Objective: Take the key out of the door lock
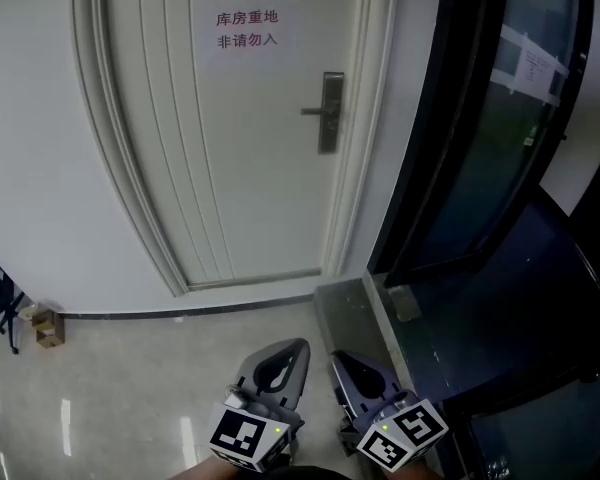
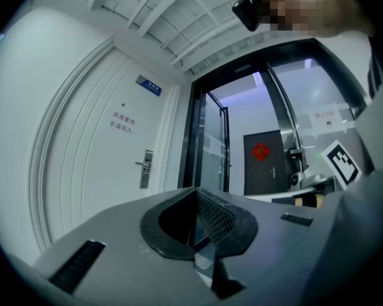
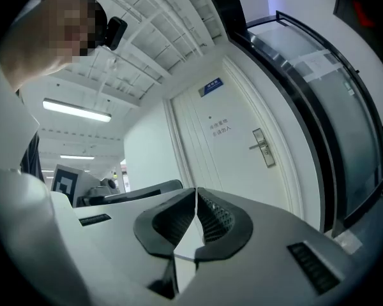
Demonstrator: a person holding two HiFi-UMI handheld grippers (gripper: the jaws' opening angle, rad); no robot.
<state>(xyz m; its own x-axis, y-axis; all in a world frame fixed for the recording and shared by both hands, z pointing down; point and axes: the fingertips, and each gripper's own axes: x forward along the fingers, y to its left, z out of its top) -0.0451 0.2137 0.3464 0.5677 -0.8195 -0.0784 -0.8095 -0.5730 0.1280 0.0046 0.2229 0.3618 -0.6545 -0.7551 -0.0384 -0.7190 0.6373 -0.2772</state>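
Note:
A white door (image 1: 250, 138) stands ahead with a metal lock plate and lever handle (image 1: 329, 111) on its right side. The lock plate also shows small in the left gripper view (image 2: 145, 168) and in the right gripper view (image 3: 263, 148). No key can be made out at this distance. Both grippers are held low at the bottom of the head view, far from the door. My left gripper (image 1: 282, 360) is shut with nothing in it, jaws together (image 2: 195, 196). My right gripper (image 1: 348, 371) is shut and empty too (image 3: 196, 199).
A paper notice (image 1: 246, 28) is stuck on the door. A dark-framed glass door (image 1: 500, 138) stands to the right of the white door. A small cardboard box (image 1: 48, 328) sits on the glossy floor at the left wall. A blue sign (image 2: 149, 86) hangs above the door.

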